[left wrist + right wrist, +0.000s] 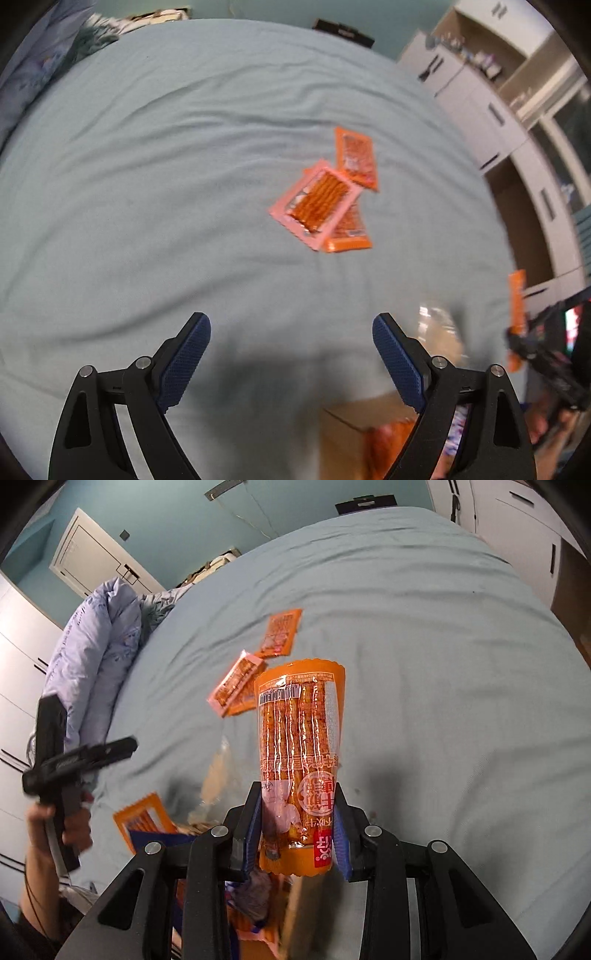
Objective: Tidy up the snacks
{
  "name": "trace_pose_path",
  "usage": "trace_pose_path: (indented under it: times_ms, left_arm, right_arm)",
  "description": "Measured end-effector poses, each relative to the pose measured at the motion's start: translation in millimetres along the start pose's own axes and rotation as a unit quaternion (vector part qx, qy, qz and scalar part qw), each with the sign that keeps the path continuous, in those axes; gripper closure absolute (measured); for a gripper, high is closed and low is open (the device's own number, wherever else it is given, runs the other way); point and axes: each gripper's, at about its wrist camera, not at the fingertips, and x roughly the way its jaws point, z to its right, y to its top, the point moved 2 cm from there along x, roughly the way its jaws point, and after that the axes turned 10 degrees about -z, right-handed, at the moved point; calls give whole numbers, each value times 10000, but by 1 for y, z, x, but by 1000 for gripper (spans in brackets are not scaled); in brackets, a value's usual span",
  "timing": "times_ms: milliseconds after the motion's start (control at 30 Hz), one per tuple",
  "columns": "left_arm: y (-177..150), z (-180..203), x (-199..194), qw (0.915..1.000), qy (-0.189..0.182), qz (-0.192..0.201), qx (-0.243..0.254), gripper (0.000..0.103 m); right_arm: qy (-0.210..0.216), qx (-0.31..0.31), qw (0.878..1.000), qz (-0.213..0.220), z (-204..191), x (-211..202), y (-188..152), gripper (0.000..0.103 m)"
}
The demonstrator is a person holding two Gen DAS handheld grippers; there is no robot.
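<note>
**Right gripper holds orange snack pack above bed**

Right gripper (299, 834): blue pads clamped on the lower end of an orange snack pack (299, 746), which is lifted clear of the bedsheet (424, 664). Left gripper (291, 354): jaws spread wide, nothing between them. Farther out on the sheet, a pink pack (314, 203) overlaps two orange packs (356, 157). Cardboard box (343, 424) at near right, blurred.

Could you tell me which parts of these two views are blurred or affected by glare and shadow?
Left wrist view: the snack packets on the bed sheet are softly motion-blurred, the cardboard box below is smeared, and a dark shadow lies between the open left gripper fingers. Right wrist view: the held orange packet is sharp with glare streaks on its wrapper; the right gripper grips it.
</note>
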Motion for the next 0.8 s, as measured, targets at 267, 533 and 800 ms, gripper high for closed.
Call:
trace_pose_path:
  times_ms: [267,533,800]
  left_arm:
    - [68,21,64,9947,790,-409,512,12]
    - [116,29,121,9937,736,-662,527,0]
    - [127,31,103,9972,334,-303,590,63]
  right_arm:
    - [-54,130,9994,318,9,-3,6,71]
    - [56,187,9998,68,-3,22,5,71]
    - [59,181,9998,-44,-3,33,23,71]
